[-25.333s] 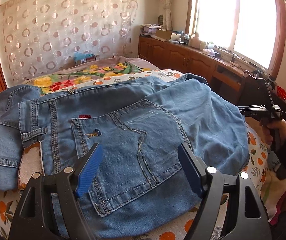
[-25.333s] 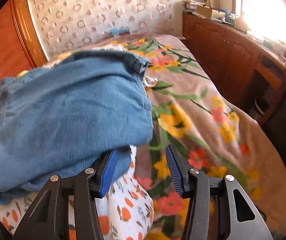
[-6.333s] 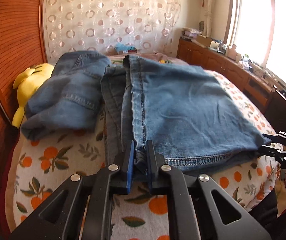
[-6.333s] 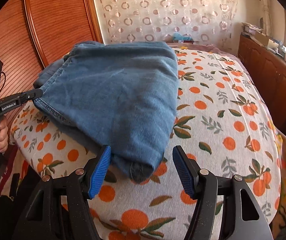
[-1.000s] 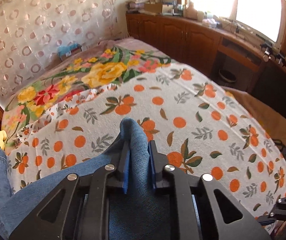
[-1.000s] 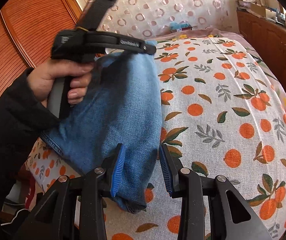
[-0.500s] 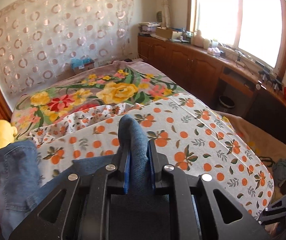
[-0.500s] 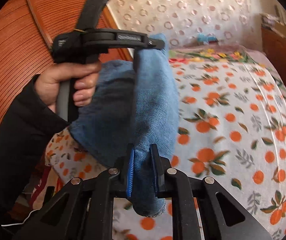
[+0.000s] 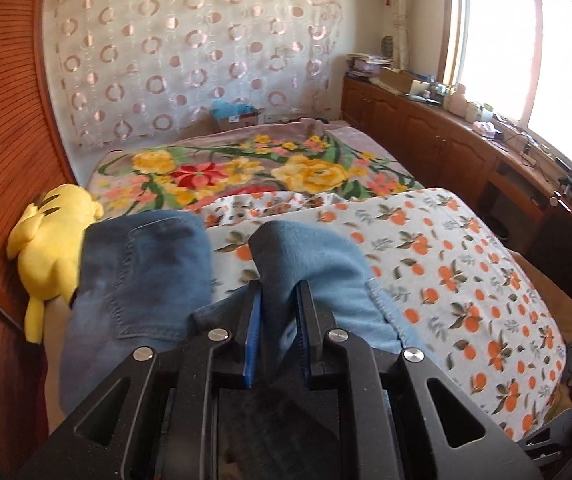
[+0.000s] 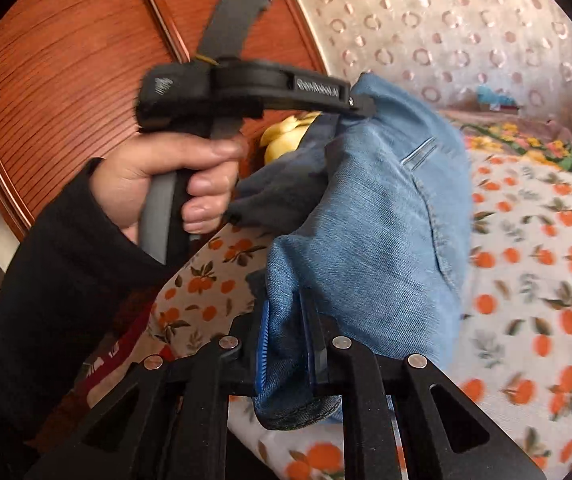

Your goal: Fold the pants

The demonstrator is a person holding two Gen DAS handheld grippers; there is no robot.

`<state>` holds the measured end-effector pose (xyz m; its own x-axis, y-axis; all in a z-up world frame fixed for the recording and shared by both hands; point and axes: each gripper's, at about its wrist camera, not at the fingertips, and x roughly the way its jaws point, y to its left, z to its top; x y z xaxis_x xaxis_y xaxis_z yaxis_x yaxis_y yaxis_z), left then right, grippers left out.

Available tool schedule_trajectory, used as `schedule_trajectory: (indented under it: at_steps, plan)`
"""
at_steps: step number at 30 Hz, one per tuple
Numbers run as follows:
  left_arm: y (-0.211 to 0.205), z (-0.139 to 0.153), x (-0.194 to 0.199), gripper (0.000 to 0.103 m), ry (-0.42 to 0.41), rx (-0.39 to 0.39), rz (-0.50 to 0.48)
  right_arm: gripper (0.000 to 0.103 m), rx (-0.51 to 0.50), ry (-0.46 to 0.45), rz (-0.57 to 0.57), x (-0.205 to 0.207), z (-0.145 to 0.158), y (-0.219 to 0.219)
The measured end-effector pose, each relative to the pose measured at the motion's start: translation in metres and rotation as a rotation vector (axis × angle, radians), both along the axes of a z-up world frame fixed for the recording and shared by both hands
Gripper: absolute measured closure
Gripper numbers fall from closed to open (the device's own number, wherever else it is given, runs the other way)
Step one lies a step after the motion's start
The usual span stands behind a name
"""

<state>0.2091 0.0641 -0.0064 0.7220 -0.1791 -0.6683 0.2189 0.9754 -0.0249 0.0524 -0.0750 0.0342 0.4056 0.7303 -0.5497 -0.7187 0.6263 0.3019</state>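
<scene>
The blue jeans (image 10: 386,220) hang bunched above the bed, held between both grippers. My right gripper (image 10: 288,344) is shut on a folded hem end, and denim bulges out below its blue pads. A hand (image 10: 181,176) in a black sleeve holds my left gripper (image 10: 360,100) higher up, clamped on the far end of the cloth. In the left wrist view, my left gripper (image 9: 277,312) is shut on a thick fold of the jeans (image 9: 318,264). More denim with a pocket seam (image 9: 141,272) drapes to its left.
The bed has an orange-print sheet (image 9: 466,264) and a floral blanket (image 9: 245,168) behind it. A yellow plush toy (image 9: 51,248) lies against the wooden headboard (image 10: 65,60). Low wooden cabinets (image 9: 426,132) run under the window on the right.
The right gripper's jaws closed on the jeans' end. Both grippers then rose and swung toward the headboard, and the cloth came up off the sheet with them.
</scene>
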Motion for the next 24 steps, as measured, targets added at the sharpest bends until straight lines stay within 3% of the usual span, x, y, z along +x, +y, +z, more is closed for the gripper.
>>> schedule_trajectory:
  at_steps: [2,6,12,16,20,24]
  plan:
    - [0.014,-0.004,-0.006,0.086,0.001,0.010,0.028,0.089,-0.016,0.008,0.003,0.008,-0.008,0.018]
    - [0.034,-0.013,-0.017,0.074,0.021,-0.010,0.045,0.087,-0.001,0.021,0.021,0.018,-0.012,0.033]
    - [0.046,-0.023,-0.040,0.055,0.005,-0.050,0.039,0.078,-0.008,-0.011,0.020,0.009,-0.001,0.019]
    - [0.045,-0.018,-0.057,0.054,-0.024,-0.077,0.020,0.064,0.006,-0.080,0.003,-0.007,0.022,-0.004]
    - [0.039,-0.010,-0.074,0.054,-0.051,-0.092,0.000,0.063,0.019,-0.106,-0.049,-0.008,0.022,-0.027]
    - [0.027,-0.008,-0.091,0.054,-0.071,-0.101,-0.024,0.063,-0.029,-0.097,-0.150,0.000,0.011,-0.045]
